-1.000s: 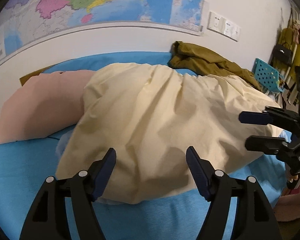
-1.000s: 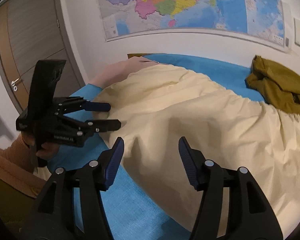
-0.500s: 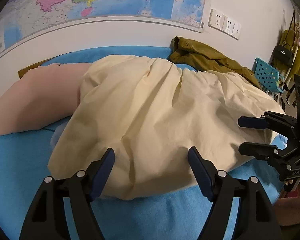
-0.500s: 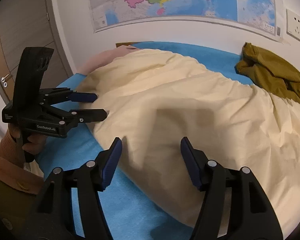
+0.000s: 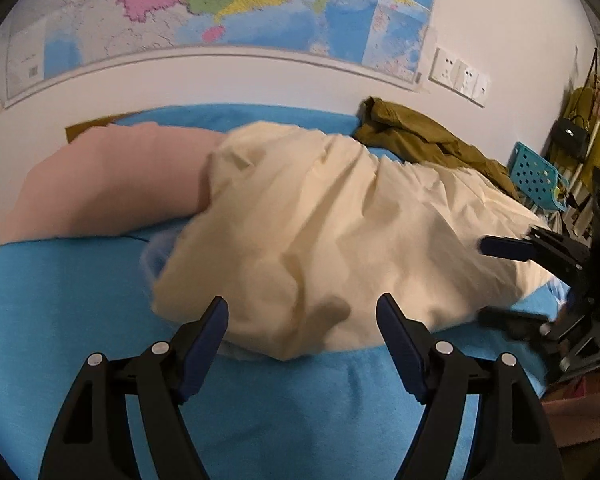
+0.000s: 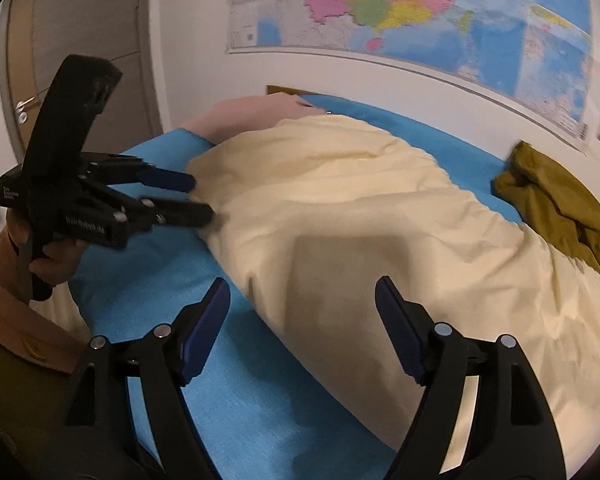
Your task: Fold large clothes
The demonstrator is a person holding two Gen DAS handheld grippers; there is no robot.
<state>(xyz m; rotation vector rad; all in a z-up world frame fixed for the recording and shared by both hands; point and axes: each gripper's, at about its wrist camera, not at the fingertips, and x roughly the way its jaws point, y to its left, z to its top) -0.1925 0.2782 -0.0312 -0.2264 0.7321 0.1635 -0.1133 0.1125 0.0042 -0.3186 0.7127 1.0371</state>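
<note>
A large pale yellow garment (image 5: 332, 236) lies bunched across the blue bed (image 5: 100, 320); it also shows in the right wrist view (image 6: 360, 220). My left gripper (image 5: 302, 320) is open and empty, just in front of the garment's near edge. In the right wrist view the left gripper (image 6: 200, 196) sits at the garment's left edge, jaws apart. My right gripper (image 6: 302, 304) is open and empty over the garment's near edge. In the left wrist view the right gripper (image 5: 484, 280) stands open at the garment's right end.
A pink garment (image 5: 108, 184) lies at the left, partly under the yellow one. An olive garment (image 5: 420, 144) lies by the wall. A teal basket (image 5: 536, 176) and hanging clothes are at the far right. A door (image 6: 80, 40) is on the left.
Both grippers have drawn back a little toward the bed's near edge and tilted up. More blue sheet shows in front of the left gripper. Both stay open and empty.
</note>
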